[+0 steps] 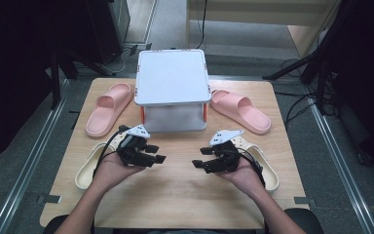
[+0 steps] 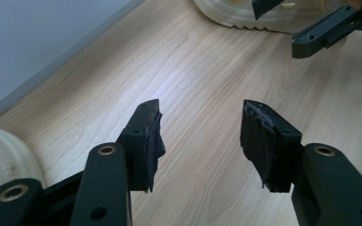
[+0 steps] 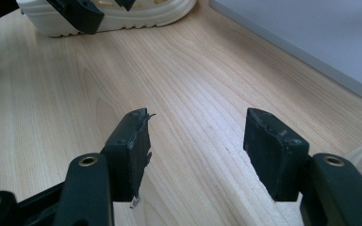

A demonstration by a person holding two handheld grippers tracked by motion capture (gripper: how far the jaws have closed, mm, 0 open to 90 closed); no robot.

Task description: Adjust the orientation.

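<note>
We see both pairs of jaws spread wide with nothing between them, the left gripper [image 1: 158, 154] and right gripper [image 1: 198, 158] facing each other above the bare wooden table [image 1: 175, 190]. A cream slipper [image 1: 86, 168] lies behind the left hand, another cream slipper [image 1: 269, 170] behind the right. Farther back, two pink slippers [image 1: 108, 107] [image 1: 241, 110] flank a grey lidded box [image 1: 172, 78].

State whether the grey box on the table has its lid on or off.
On. The lid sits flat across the top of the grey box, its edges overhanging the walls, so nothing inside shows.
</note>
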